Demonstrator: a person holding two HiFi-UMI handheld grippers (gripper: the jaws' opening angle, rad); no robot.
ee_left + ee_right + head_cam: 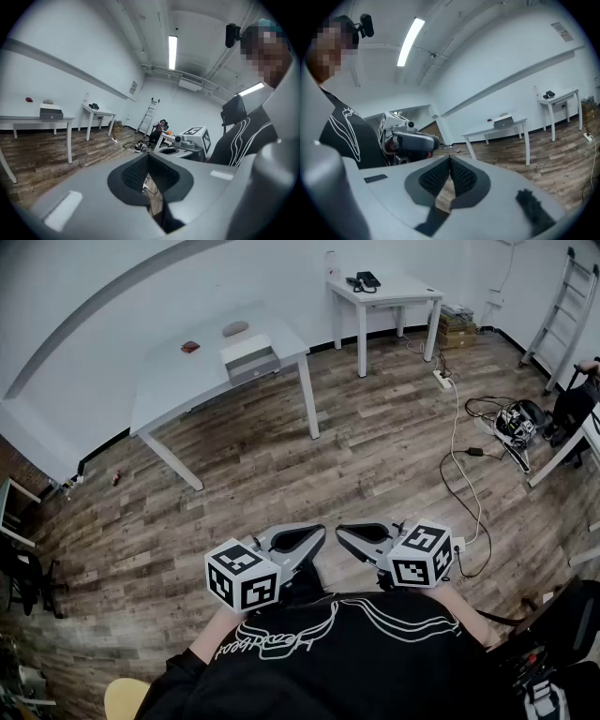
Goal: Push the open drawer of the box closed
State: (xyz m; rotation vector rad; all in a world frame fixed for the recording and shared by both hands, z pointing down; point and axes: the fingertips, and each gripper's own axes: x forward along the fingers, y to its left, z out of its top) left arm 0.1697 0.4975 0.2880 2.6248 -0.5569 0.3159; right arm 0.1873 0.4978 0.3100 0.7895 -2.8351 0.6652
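The small white box [248, 356] stands on a white table [178, 385] far across the room, its grey drawer showing at the near side. It also appears tiny as the box [51, 113] in the left gripper view and the box [503, 123] in the right gripper view. My left gripper [321, 532] and right gripper [340, 532] are held close to the person's chest, tips pointing at each other, far from the table. The left gripper [148, 156] has its jaws together on nothing. The right gripper [450, 158] is likewise shut and empty.
A red item [190, 347] and a grey oval item [235, 328] lie on the same table. A second white table [386, 289] carries a phone. Cables and a power strip [442, 379] trail over the wood floor at right, near a ladder [562, 306] and a seated person [574, 404].
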